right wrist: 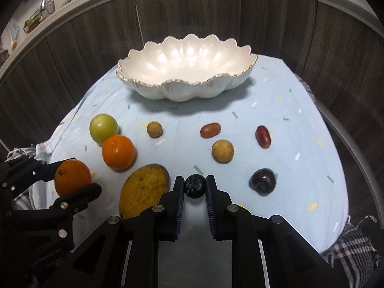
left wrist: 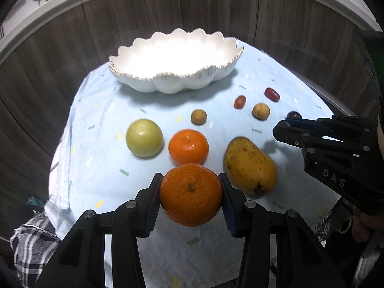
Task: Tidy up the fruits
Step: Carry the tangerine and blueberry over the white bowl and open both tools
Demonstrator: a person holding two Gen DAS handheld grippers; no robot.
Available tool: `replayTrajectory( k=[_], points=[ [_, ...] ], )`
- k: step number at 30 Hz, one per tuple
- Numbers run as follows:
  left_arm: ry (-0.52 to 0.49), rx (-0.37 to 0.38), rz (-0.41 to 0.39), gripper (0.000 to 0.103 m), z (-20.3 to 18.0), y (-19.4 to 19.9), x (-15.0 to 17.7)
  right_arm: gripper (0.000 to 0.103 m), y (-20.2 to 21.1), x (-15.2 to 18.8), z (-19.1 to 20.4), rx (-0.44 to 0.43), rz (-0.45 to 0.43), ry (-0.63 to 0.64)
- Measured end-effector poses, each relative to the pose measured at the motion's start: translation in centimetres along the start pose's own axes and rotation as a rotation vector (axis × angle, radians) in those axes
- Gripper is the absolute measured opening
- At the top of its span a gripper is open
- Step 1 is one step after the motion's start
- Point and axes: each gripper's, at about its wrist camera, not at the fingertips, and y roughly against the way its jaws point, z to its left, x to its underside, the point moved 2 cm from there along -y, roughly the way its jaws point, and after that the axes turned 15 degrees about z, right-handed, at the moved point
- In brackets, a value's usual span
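Orange (left wrist: pixel 190 194) hides left tool's (left wrist: pixel 190 198) pads.

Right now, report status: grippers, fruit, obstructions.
Left gripper shut on orange. Right gripper shut on small dark fruit. White bowl empty, path to it clear.

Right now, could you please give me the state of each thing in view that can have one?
left gripper: shut on the orange
right gripper: shut on the small dark fruit
orange: gripped
small dark fruit: gripped
white bowl: upright, empty
second orange: loose on the cloth
mango: lying on the cloth
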Motion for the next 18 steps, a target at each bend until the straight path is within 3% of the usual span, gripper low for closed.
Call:
replayTrajectory(
  k=[18],
  points=[
    [0.029, -0.004, -0.071, 0.045, 1.1, 4.4, -3.5, 0.019, 4.2, -2.8, -0.5, -0.031, -0.078, -0.047]
  ],
)
